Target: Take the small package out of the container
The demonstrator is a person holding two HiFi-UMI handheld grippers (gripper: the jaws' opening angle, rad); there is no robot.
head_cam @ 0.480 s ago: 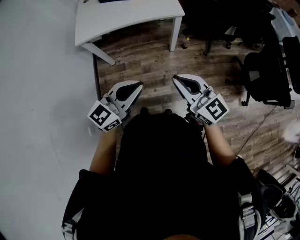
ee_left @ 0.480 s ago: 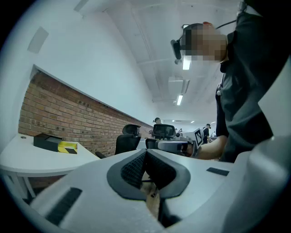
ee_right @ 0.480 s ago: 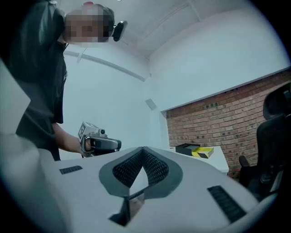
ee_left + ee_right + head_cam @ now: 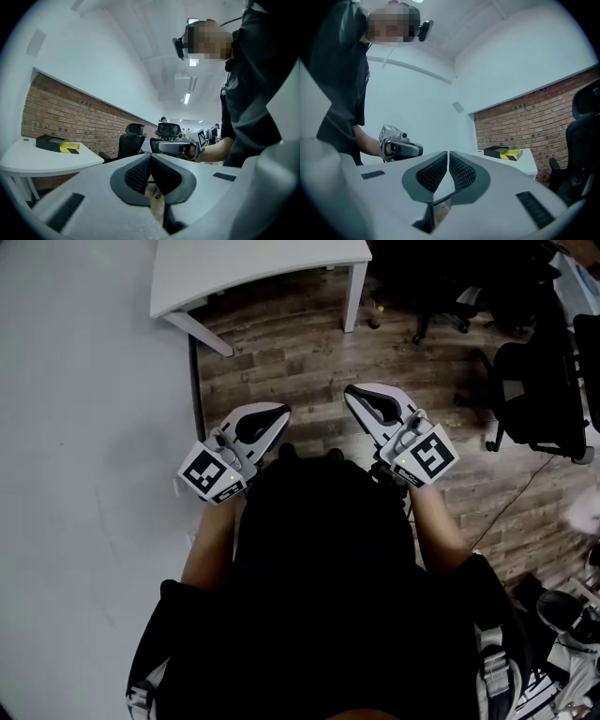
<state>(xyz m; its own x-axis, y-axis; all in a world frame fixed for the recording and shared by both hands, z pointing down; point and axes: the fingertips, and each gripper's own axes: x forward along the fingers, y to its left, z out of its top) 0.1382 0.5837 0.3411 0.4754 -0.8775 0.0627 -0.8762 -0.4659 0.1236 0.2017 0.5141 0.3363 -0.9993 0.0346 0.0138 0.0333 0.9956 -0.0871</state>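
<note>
A black box [image 4: 49, 142] with a yellow-and-black package [image 4: 69, 148] beside it lies on the white table [image 4: 42, 161]. The same box [image 4: 496, 151] and package [image 4: 512, 154] show in the right gripper view. I hold both grippers level in front of my body, over the wooden floor and short of the table [image 4: 253, 263]. My left gripper [image 4: 279, 412] is shut with nothing between its pads. The right gripper [image 4: 352, 395] is likewise shut and empty. The two point towards each other's side, a hand's width apart. The head view cuts off the tabletop where the box lies.
The white table's legs [image 4: 352, 301] stand on the wooden floor [image 4: 300, 362] ahead. Black office chairs [image 4: 539, 390] crowd the right side. A white wall [image 4: 84, 427] runs along the left. A brick wall [image 4: 70, 112] lies behind the table.
The head view has tilted slightly, so the table sits a little higher in the picture. Both grippers keep the same pose and stay shut.
</note>
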